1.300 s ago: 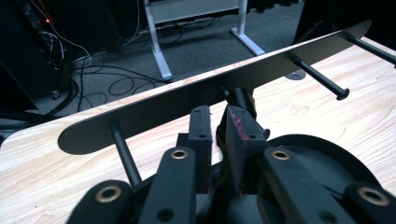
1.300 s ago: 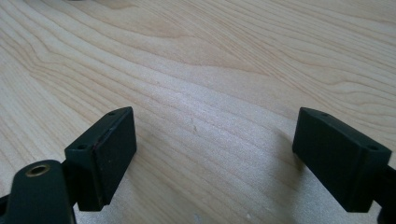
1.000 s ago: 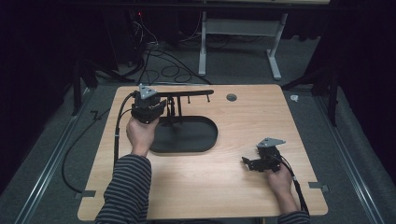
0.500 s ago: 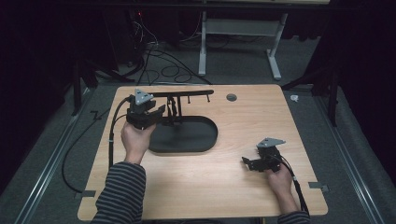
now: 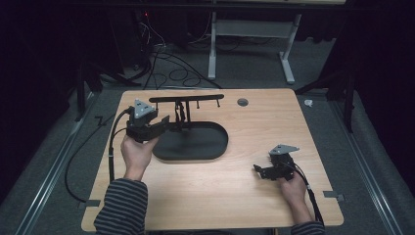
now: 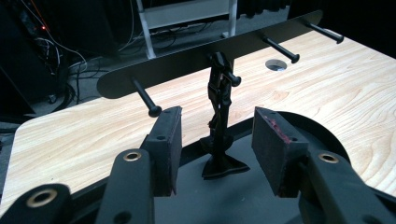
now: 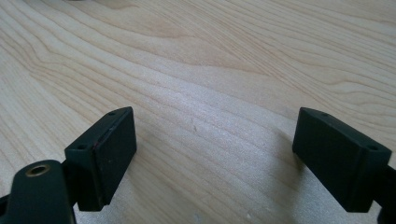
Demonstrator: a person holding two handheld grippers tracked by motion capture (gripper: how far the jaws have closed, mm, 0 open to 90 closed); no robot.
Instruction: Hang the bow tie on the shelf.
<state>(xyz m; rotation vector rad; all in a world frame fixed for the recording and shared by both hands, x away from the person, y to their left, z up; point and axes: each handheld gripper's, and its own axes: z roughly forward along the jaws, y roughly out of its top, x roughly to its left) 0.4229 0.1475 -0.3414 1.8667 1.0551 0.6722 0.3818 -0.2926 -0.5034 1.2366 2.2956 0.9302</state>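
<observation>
Here the person's left hand [image 5: 137,152] is reaching forward over the wooden counter [image 5: 235,196], holding the left claw [image 5: 164,122] up by a black stand [image 5: 188,139]. The claw's jaws are sitting apart, with nothing between them, and they are pointing at the stand's thin upright post [image 6: 219,107]. The post is standing on a flat, dark oval base [image 6: 261,196] near the back left of the counter. A long black bar [image 6: 210,51] is lying across the top of the post, and short pegs [image 6: 144,98] with round tips are sticking out of it. The right hand [image 5: 296,188] is resting low near the front right. The right claw [image 7: 215,154] is gaping wide just above bare wood.
</observation>
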